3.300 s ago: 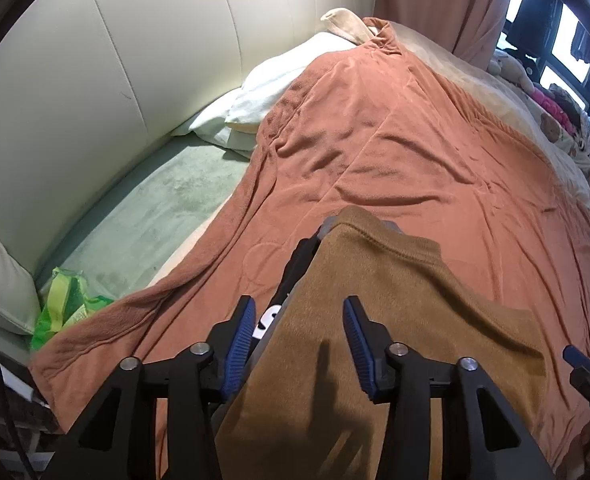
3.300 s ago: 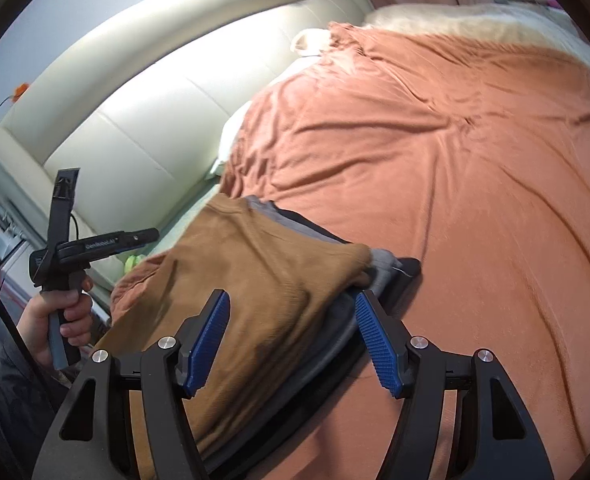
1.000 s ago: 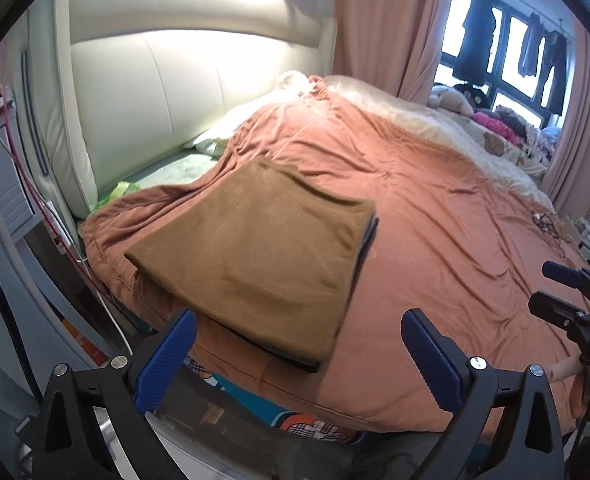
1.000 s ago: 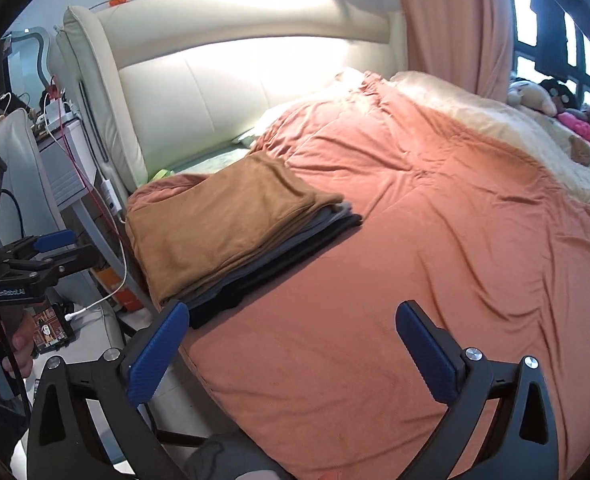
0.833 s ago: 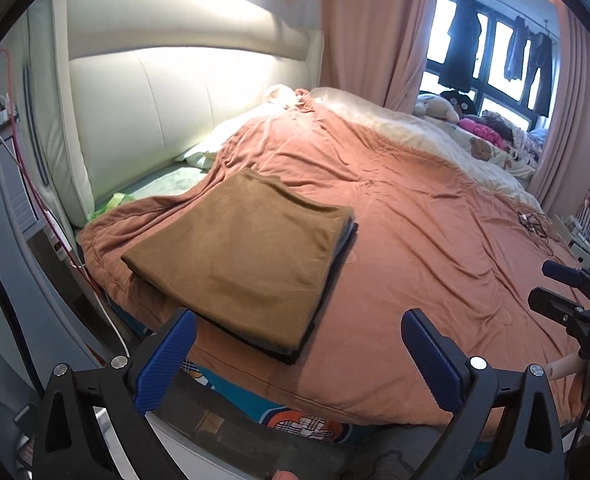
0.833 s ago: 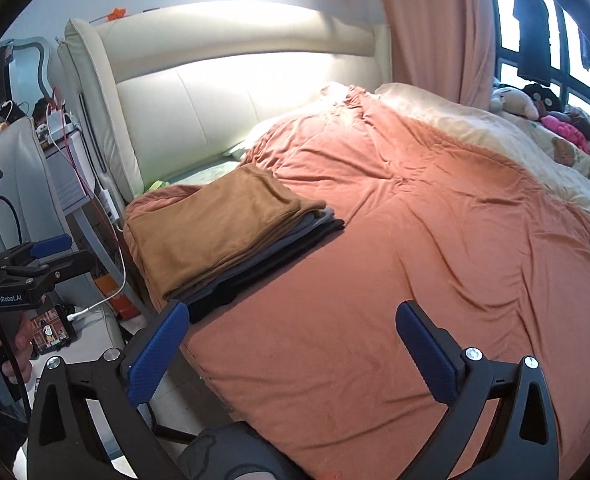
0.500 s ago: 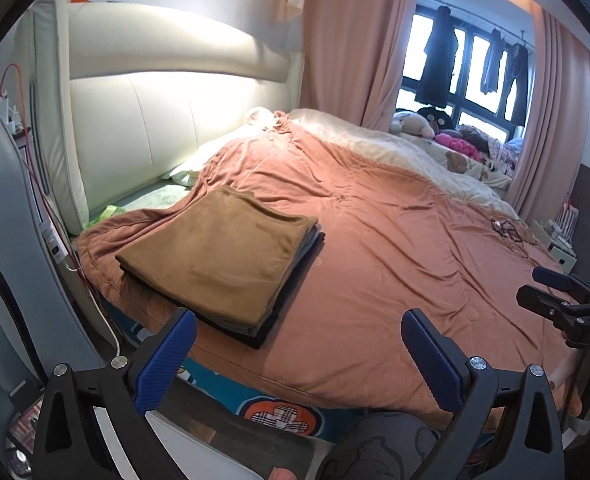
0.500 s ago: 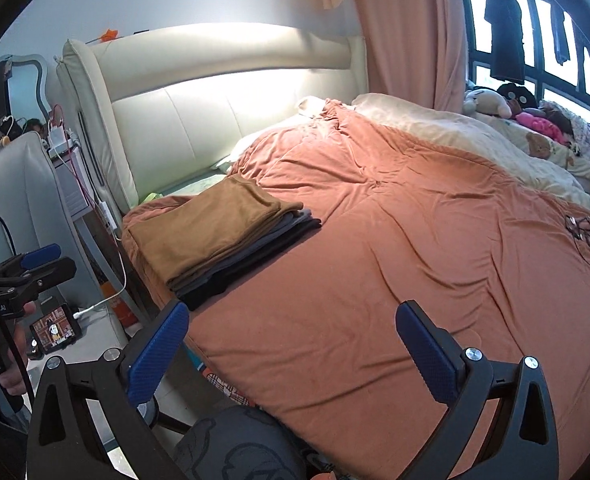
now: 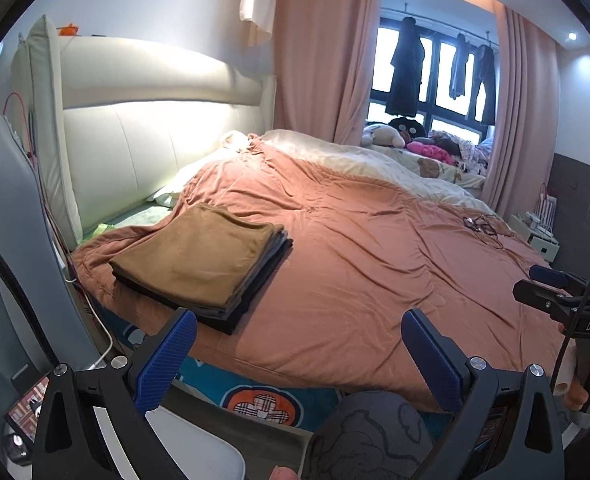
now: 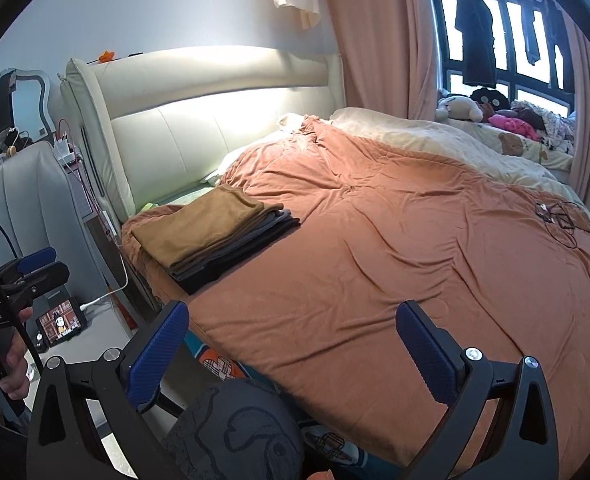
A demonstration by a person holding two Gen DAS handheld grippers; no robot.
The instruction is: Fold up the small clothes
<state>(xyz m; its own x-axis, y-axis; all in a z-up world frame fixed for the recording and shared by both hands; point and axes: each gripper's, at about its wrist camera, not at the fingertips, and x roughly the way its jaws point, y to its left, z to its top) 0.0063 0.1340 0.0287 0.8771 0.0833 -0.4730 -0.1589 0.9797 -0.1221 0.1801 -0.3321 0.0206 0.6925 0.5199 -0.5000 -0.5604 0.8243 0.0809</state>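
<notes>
Both my left gripper [image 9: 297, 354] and right gripper [image 10: 293, 350] gape wide and empty, well back from the folded clothes stack [image 9: 203, 262] near the orange duvet's [image 9: 375, 264] corner; a careless nudge could topple it off the bed.

Both wrist cams off bedside, facing across bed [image 9: 375, 248], sharing folded stack [image 10: 215, 232] & headboard [image 9: 143, 132].

A home bedroom. A wide bed [image 9: 375, 264] under a rust-orange duvet [image 10: 395, 240] fills the space ahead of each gripper, backed by a padded cream headboard [image 10: 215, 120] far left. Pink curtains [image 9: 319, 52] frame a window [image 9: 443, 80] beyond the bed, with dark garments hung there, soft toys [image 9: 383, 136] below it, and a stack of folded clothes [image 9: 203, 260] at the bed's left corner.
</notes>
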